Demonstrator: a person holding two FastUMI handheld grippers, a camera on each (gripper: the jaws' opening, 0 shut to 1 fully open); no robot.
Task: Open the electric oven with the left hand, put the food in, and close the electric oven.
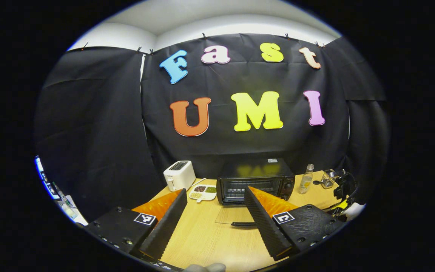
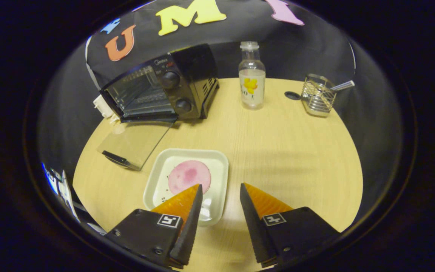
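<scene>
The black electric oven (image 1: pixel 255 181) (image 2: pixel 161 88) stands at the back of the wooden table with its glass door (image 2: pixel 134 141) (image 1: pixel 236 217) folded down flat onto the tabletop. My left gripper (image 1: pixel 215 196) is open, back from the door, holding nothing. A white square dish (image 2: pixel 187 181) with a round pink slice of food (image 2: pixel 189 175) lies in front of the oven, beside the door. My right gripper (image 2: pixel 219 189) is open just above the dish's near right rim, its left finger over the dish, nothing between the fingers.
A white toaster (image 1: pixel 179 175) and a small divided plate of grains (image 1: pixel 202 192) sit left of the oven. A clear bottle (image 2: pixel 252 77) (image 1: pixel 306 179), a dark lid (image 2: pixel 292 95) and a wire holder (image 2: pixel 318 97) stand to its right. Cables lie at the table's right edge (image 1: pixel 344 189).
</scene>
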